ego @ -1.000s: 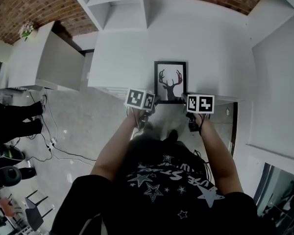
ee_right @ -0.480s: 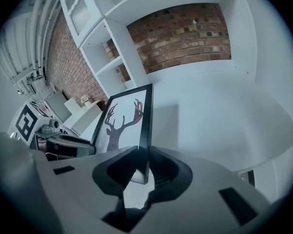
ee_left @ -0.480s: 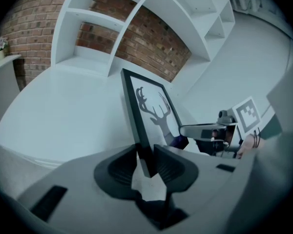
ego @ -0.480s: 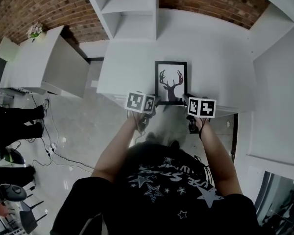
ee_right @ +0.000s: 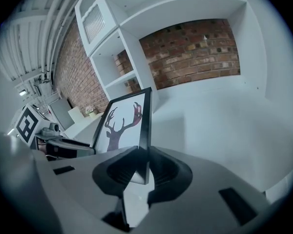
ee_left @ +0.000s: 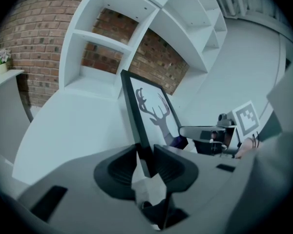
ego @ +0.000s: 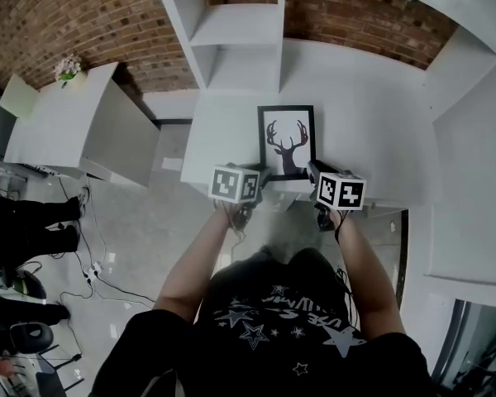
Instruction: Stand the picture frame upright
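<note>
With left gripper (ee_left: 146, 161) and right gripper (ee_right: 145, 165) jaws clamped on black-edged deer picture frame (ego: 287, 139), tip slowly, maybe just above white tabletop (ego: 376, 131).

Looking steeply down from overhead; close along jaws from either side, facing inward, sharing the picture frame (ego: 287, 141).

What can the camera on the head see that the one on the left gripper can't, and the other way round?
Only the head view shows the person's arms, star-printed shirt and the floor with cables. Only the left gripper view shows, up close, the left gripper closed on the picture frame at its edge. Both show the picture frame, brick wall, white shelves and right gripper.
</note>
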Available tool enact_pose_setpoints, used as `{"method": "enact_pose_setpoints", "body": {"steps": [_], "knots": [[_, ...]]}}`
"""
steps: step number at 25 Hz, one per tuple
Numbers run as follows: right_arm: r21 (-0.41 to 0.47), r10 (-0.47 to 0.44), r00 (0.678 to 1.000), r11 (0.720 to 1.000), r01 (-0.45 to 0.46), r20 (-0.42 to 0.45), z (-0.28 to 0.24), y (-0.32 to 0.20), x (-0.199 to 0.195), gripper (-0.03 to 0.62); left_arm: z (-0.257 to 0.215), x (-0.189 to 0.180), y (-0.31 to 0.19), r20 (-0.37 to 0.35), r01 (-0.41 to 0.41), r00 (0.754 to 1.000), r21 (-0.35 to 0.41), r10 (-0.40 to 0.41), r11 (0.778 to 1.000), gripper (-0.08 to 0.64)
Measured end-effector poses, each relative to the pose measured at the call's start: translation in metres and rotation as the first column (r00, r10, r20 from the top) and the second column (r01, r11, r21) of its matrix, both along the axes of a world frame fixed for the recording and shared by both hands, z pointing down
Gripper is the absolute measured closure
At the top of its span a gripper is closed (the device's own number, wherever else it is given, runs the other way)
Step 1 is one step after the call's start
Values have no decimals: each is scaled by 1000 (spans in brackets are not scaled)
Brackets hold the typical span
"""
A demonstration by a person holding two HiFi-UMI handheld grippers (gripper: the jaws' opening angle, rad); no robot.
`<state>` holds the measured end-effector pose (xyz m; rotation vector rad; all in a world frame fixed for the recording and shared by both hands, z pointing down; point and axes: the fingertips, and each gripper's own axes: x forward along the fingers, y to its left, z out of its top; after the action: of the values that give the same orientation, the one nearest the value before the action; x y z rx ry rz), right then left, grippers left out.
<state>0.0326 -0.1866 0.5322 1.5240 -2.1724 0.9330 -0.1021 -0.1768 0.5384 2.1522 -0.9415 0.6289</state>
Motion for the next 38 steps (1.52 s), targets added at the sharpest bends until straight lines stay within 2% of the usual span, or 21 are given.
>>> {"method": "enact_pose_setpoints", "body": {"steps": [7,15,23,31,38], "knots": [[65,28,1000,997,-27,-8,-10,-22,-13,512,-8,-13,-23,9,-1,1000,45,1,999,443],[152,5,1000,988,-4,-6,-21,-67,-15,512,-14,-13,-68,19,13,1000,106,-15,994,443],[252,-22,1000,967,24,-14,-24,-129,-15,512,-14,-12,-129,37,29,999,190,-37,981,443],[259,-34,999,965,35,-9,-11,-171,-14,512,-1,-10,-171,64,40,996,196,-54,980,443],[235,-49,999,971,52,-21,9,-192,-15,512,18,-12,-198,115,37,992,206,-61,978,452]]}}
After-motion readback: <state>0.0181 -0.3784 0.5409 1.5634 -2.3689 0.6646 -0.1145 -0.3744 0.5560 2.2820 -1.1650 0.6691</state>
